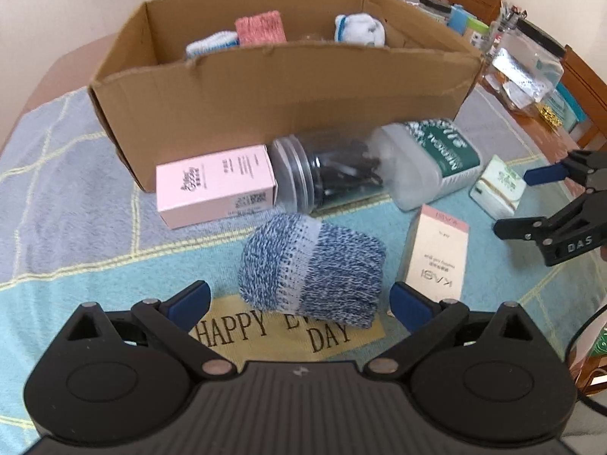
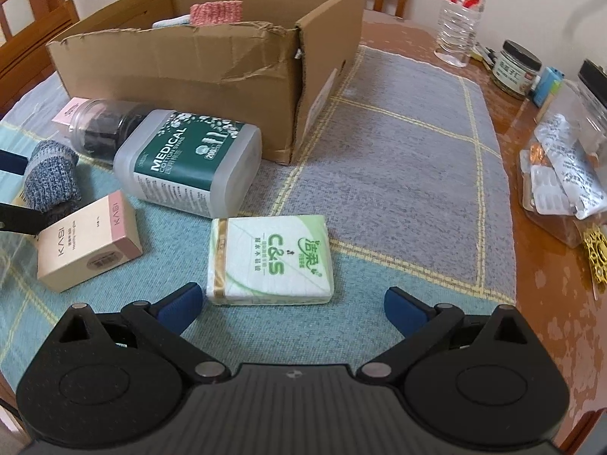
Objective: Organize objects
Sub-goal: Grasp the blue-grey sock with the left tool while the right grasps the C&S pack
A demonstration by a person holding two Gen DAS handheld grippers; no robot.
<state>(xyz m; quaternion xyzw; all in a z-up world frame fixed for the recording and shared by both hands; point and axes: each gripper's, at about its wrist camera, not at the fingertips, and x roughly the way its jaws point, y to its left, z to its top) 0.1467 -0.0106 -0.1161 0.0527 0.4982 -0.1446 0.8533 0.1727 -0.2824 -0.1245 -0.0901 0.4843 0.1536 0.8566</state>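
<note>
Inside, the cardboard box holds rolled socks; both grippers' jaws gape wide, empty.

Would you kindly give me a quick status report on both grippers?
Left gripper open, lined up on blue sock roll. Right gripper open, facing tissue pack. Both items on mat, outside cardboard box. Nothing between.

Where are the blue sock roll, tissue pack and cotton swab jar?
blue sock roll [image 1: 311, 265], left wrist view, middle of knit.
tissue pack [image 2: 271, 258], right wrist view, printed top face.
cotton swab jar [image 2: 189, 159], right wrist view, green label.
</note>
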